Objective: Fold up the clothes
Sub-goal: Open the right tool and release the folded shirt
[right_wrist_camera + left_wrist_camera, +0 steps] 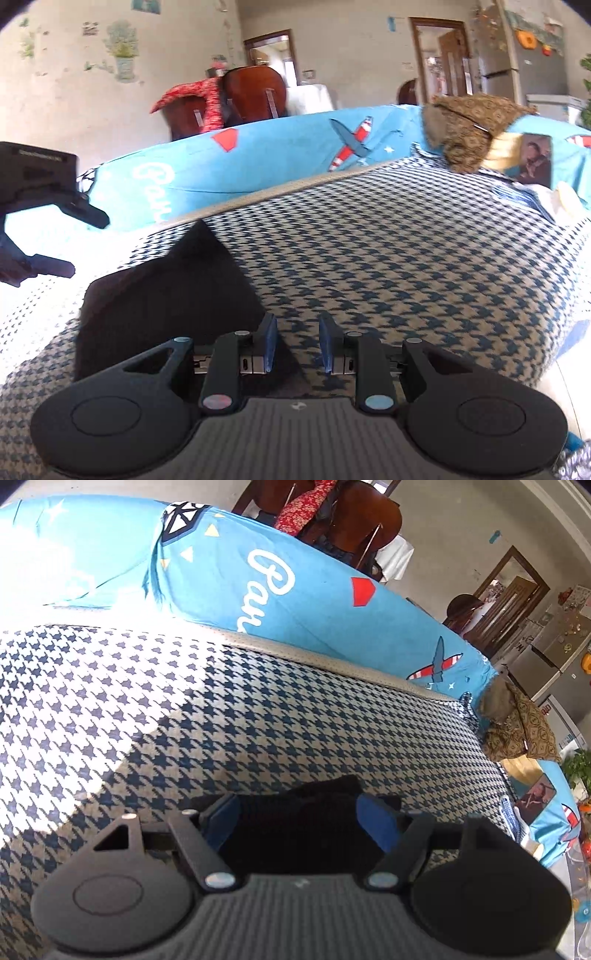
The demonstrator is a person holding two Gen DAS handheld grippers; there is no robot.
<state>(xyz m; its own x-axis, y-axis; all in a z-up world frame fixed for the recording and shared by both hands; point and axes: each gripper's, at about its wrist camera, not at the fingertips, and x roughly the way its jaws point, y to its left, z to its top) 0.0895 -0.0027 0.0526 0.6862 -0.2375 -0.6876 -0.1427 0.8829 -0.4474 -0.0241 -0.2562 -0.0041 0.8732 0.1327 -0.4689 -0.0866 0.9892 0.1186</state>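
Judging by how things lie, the folding looks well along: a small black garment point(166, 295) sits as a compact, flat-edged shape on the houndstooth cover point(406, 240), just ahead and left of the right gripper point(297, 341), whose fingers stand narrowly parted and empty. The left gripper point(301, 818) has wide-spread fingers with dark cloth between them, gripping nothing. Perhaps a final fold or smoothing remains.

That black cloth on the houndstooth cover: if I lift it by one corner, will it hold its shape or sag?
The black cloth will likely sag: it lies flat as a thin folded piece with a soft, fuzzy edge. It probably weighs little, since the houndstooth cover shows no dent beneath it. The folded layers may slide apart, so pinch through all of them.
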